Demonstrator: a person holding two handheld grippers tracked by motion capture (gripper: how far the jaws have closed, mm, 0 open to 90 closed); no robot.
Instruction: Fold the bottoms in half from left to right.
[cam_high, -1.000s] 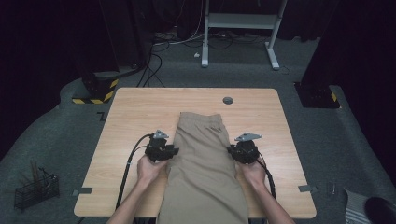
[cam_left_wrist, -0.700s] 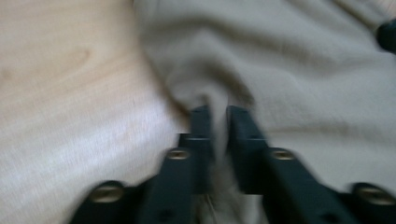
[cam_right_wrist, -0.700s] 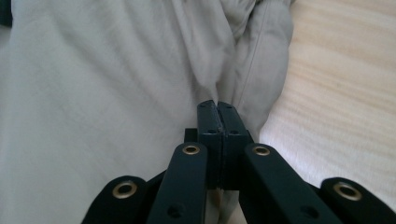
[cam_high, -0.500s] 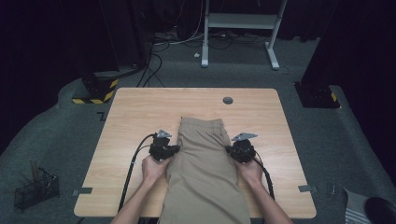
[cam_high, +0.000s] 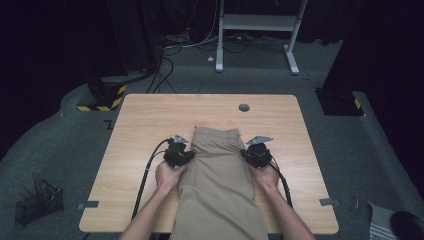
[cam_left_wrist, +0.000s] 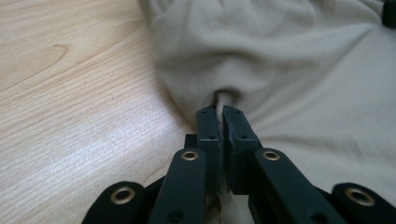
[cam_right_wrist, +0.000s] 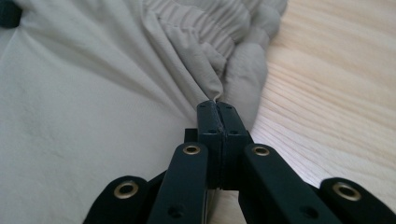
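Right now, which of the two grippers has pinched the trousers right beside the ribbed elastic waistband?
The right gripper: its shut jaws bite the khaki trousers just below the ribbed waistband. The left gripper pinches a smooth fold instead.

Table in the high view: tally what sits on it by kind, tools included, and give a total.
Beige trousers: 1
Handheld tools: 2, the left tool and the right tool, each clamped on a side of the trousers
Round grey grommet in the table top: 1
Total: 4
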